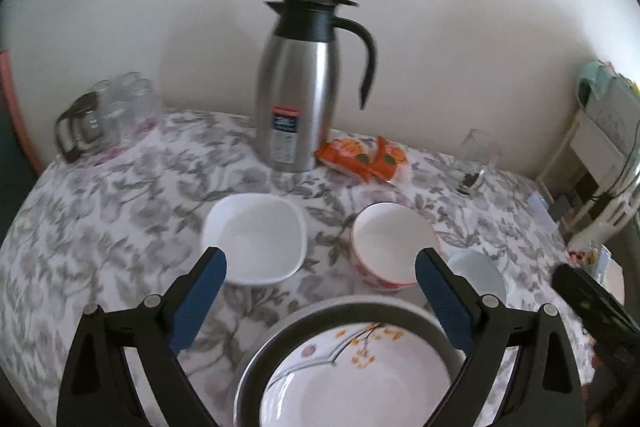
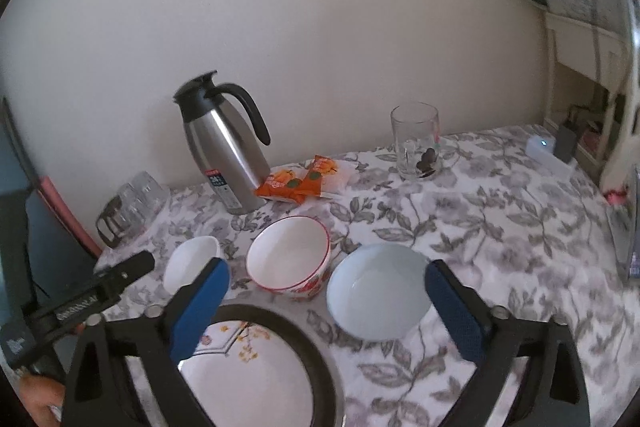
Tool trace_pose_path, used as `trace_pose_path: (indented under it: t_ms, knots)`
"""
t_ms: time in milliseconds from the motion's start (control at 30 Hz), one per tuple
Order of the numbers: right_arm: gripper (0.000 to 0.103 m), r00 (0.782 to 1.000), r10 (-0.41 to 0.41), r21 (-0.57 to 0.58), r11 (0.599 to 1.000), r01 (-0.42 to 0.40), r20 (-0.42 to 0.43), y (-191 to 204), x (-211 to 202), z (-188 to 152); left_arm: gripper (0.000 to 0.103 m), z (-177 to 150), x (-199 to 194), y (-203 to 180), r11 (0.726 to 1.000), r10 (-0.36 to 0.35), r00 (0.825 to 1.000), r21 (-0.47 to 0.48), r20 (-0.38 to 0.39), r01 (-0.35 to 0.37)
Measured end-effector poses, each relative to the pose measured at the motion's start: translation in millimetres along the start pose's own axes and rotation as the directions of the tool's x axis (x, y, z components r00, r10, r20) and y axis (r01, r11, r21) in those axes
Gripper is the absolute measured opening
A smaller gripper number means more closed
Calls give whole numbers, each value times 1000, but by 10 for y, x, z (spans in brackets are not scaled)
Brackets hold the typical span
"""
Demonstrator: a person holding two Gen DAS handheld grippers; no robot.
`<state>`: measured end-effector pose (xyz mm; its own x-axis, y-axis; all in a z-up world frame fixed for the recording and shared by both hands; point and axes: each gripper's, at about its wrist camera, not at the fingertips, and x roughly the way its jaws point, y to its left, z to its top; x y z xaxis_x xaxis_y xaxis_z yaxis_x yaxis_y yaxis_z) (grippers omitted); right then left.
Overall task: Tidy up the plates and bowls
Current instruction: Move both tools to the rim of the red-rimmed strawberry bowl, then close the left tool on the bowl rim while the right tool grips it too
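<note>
Three bowls are lined up in a loose row across the flowered tablecloth point(image 2: 500, 227): a squarish white bowl point(image 1: 254, 243) on the left, a round red-rimmed bowl point(image 2: 289, 257) in the middle, and a pale blue bowl point(image 2: 378, 291) on the right, all sat upright with mouths facing up. Nearer the cameras, a flower-painted plate point(image 1: 360, 379) is nested flat inside a dark-rimmed steel plate point(image 1: 288, 331). The left gripper point(image 1: 320, 267) is held spread wide above the plates, nothing clamped. The right gripper point(image 2: 326, 281) is likewise spread wide, empty, framing the blue bowl. Open cloth is seen right of the blue bowl; a steel jug point(image 1: 298, 83) and orange packets point(image 1: 362, 157) are parked behind by the wall.
</note>
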<state>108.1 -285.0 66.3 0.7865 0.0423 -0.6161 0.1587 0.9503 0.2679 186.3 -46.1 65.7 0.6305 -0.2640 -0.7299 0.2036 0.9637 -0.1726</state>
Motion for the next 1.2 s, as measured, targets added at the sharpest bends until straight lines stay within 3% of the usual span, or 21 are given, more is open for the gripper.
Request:
trace_pose_path:
  t_ms: [133,300,433,733,1000,1200]
  knots:
    - [77,998,34,18,999,-33,-48,-39,297,174,81,238,242,-39,999,-34,998,14,-55,35]
    - [62,989,18,-31,999,-23,-148,13,788,276,75,386,570,-185,997,-44,990,64,-135,53]
    - [56,974,14,-52,998,-26,-224,32,1134,272,62,431,894,-234,995,-92,967,10,-239,98]
    - [36,949,15,-80,996,-43,-314,76,1565,267,34,351,1384,-360,996,-75,928,18,-366,88]
    - [21,927,-24,-113,993,-20,-373,134,1786,180,30,256,1650,-379,998,-44,904,21,-426,59]
    - [11,913,-51,-129,992,-1,-405,140,1918,99,19,187,1791,-337,999,-35,895,13,-444,46]
